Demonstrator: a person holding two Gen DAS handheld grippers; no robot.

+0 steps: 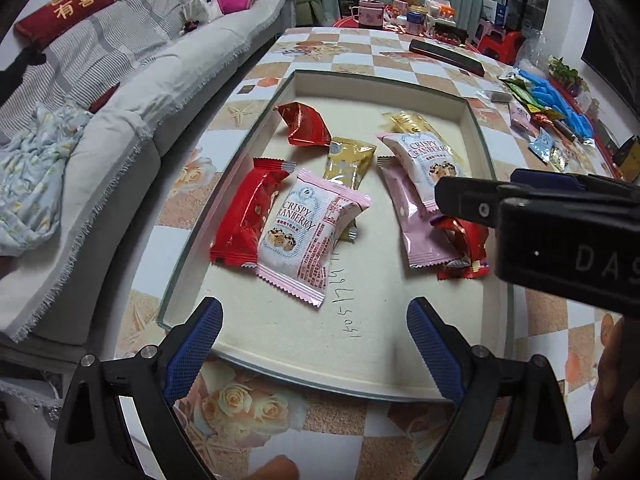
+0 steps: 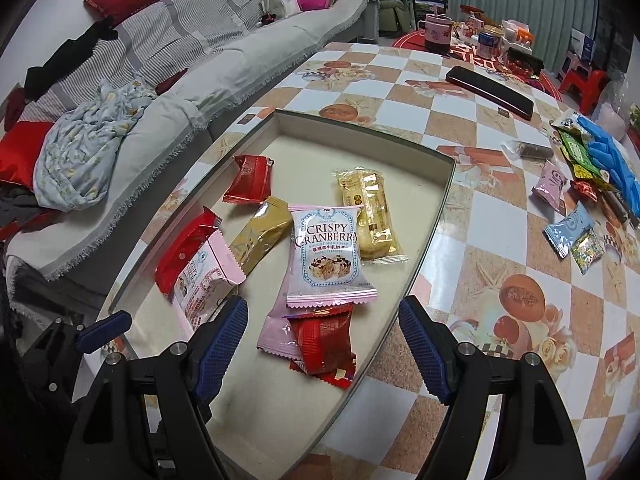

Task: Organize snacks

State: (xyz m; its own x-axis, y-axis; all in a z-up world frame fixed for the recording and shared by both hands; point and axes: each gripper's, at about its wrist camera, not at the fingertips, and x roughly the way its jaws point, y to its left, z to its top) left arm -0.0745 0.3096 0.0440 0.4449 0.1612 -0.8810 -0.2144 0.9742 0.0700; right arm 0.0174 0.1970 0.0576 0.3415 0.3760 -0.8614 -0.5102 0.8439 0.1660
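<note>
Snack packets gathered in shallow cream cardboard tray (image 2: 434, 196).
Left gripper (image 1: 314, 344) and right gripper (image 2: 322, 344) are held spread, nothing grasped, above pink cranberry-nougat packet (image 2: 326, 256).

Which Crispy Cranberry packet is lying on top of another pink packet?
The upright-reading Crispy Cranberry packet near the tray's right wall. Its bottom edge overlaps a pink packet. The other Cranberry packet leans on a red one instead.

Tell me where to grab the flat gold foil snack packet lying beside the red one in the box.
Pinch the gold foil snack packet across its narrow width near the upper crimped end, coming from above: it lies flat, and its lower end is tucked under a pink packet.
</note>
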